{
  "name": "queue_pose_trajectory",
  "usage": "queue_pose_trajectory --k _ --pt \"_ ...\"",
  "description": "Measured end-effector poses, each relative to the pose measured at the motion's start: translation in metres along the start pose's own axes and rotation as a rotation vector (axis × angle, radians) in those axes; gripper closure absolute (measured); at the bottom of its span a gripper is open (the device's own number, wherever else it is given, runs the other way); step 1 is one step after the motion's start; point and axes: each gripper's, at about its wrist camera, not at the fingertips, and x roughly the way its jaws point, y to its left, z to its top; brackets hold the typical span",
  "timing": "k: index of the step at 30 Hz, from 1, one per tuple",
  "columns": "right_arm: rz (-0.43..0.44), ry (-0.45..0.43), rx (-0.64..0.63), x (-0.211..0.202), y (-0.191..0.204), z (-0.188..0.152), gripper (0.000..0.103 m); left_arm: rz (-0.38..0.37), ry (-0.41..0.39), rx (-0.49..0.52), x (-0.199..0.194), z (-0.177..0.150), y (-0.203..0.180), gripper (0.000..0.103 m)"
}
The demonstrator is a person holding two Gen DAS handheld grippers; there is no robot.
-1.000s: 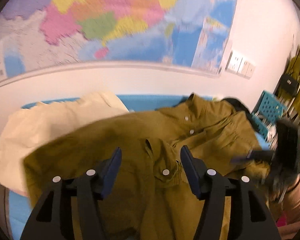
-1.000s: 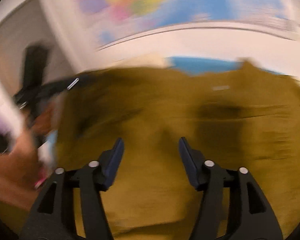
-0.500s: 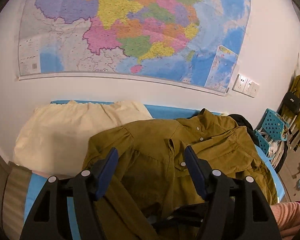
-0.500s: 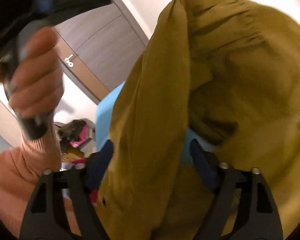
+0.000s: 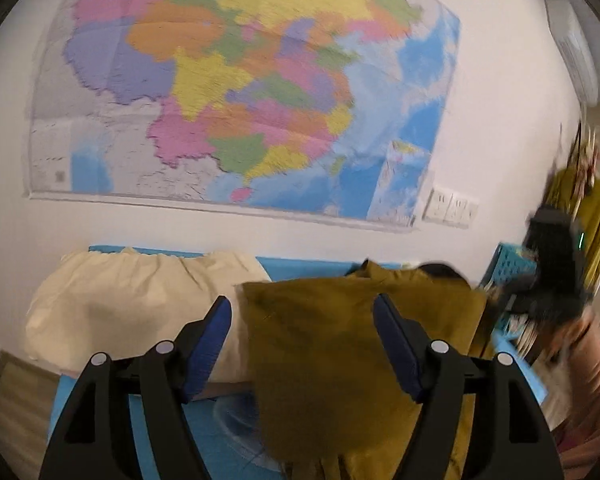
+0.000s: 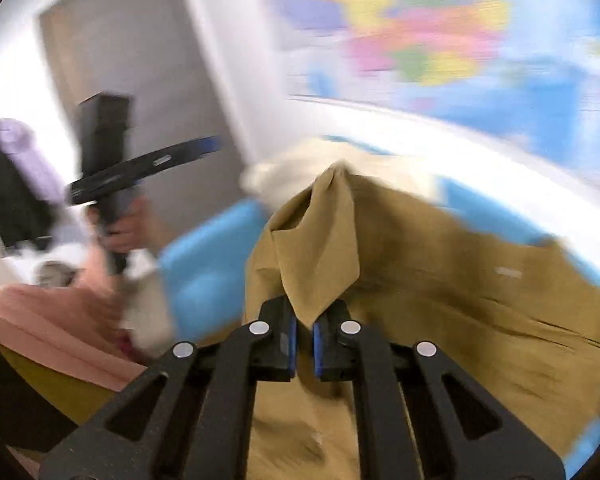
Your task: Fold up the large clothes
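An olive-green button shirt [image 5: 340, 344] lies on a blue surface [image 5: 220, 428], partly lifted. My left gripper [image 5: 302, 344] is open above it, and the cloth passes between its fingers without being pinched. My right gripper [image 6: 304, 336] is shut on a raised fold of the shirt [image 6: 320, 248] and holds it up off the blue surface [image 6: 204, 268]. In the right wrist view the left gripper [image 6: 140, 168] shows at the left, held in a hand. In the left wrist view the right gripper [image 5: 552, 280] shows blurred at the right.
A cream pillow [image 5: 132, 304] lies at the back left against the wall. A large coloured map [image 5: 240, 100] hangs above. A teal crate [image 5: 508, 264] and hanging clothes [image 5: 592, 216] stand at the right. A grey door [image 6: 140, 72] is at the left.
My right gripper has shut on a fold of the shirt and lifted it. The left gripper has risen and stays open. The shirt has been pulled up into a fold.
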Motion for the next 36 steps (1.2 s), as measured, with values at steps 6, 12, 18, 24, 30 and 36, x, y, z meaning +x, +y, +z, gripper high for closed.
queue_pose_trajectory --k 6,12,18,24,30,36 --pt "-0.232 0.139 0.103 -0.012 -0.069 -0.028 0.094 0.003 0.169 0.059 0.079 -0.026 -0.025 0.032" --pt "-0.232 0.146 0.195 0.03 -0.109 -0.064 0.075 0.103 0.382 0.097 0.175 -0.059 -0.031 0.033" --pt "-0.229 0.041 0.31 0.012 -0.13 -0.095 0.028 0.176 0.42 0.092 0.209 -0.07 -0.023 0.035" --pt "-0.174 -0.028 0.415 -0.013 -0.139 -0.153 0.021 0.204 0.405 0.107 0.217 -0.067 -0.026 0.038" --pt "-0.098 -0.104 0.488 -0.017 -0.14 -0.174 0.099 0.248 0.393 0.094 0.226 -0.064 -0.028 0.043" --pt "-0.206 -0.25 0.526 -0.082 -0.147 -0.15 0.101 0.268 0.377 0.07 0.222 -0.06 -0.025 0.054"
